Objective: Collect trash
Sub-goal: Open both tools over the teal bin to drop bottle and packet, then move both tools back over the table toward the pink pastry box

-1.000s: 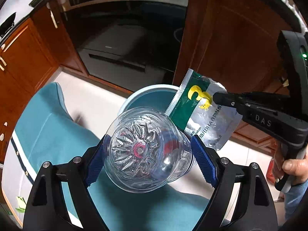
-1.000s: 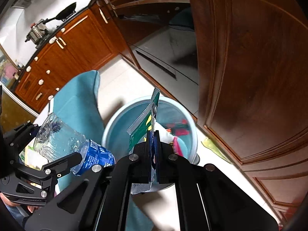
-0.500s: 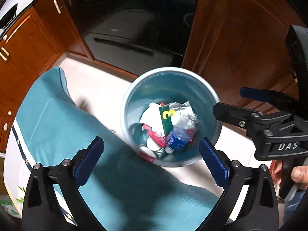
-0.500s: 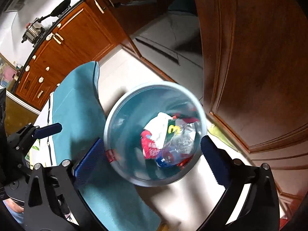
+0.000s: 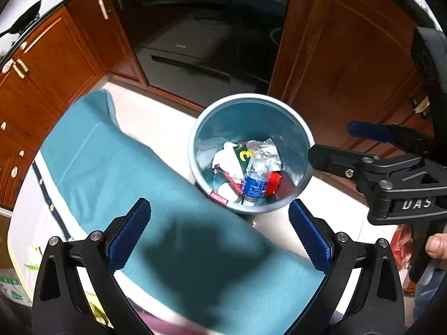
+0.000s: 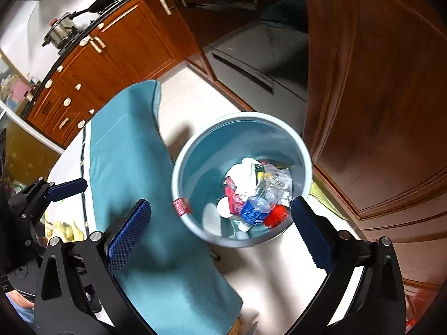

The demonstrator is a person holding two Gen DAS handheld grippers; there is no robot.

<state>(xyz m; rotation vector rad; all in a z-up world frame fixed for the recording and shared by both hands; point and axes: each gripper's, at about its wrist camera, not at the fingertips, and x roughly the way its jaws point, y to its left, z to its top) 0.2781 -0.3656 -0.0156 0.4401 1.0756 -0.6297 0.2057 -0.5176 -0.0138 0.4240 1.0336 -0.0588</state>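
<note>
Left-wrist view, left to right. The teal cloth [image 5: 145,184] covered the tabletop [image 5: 30,203], whose white edge showed at far left. The left tongs [image 5: 219,233] stood wide with nothing between the blue pads [image 5: 127,236]. Beyond the cloth's edge the grey-blue bin [image 5: 303,136] sat on the floor, and in it lay the clear bottle [image 5: 258,173] with its blue label, the green sachet [image 5: 244,155], white paper and red wrappers. At far right the right tongs [image 5: 332,146] also stood wide and empty, held by a hand [image 5: 435,247] at the grip.

Judged risks: the bin stood just beside the hanging cloth, so tongs swung low on their way to the tabletop could catch the fabric and drag it, or knock the rim and tip the light bin. The bottle lay high on the heap; further pieces dropped from above might bounce off it and land on the floor.

Right-wrist view, left to right. Only here did a pot [image 6: 60,32] and a pan [image 6: 102,0] on the kitchen counter appear, and yellow-green scraps [image 6: 65,230] on the tabletop beside the cloth, possibly trash not yet collected. A pale green scrap [image 6: 321,195] lay on the floor right of the bin, hidden in the left view. The holding hand showed only in the left view.
</note>
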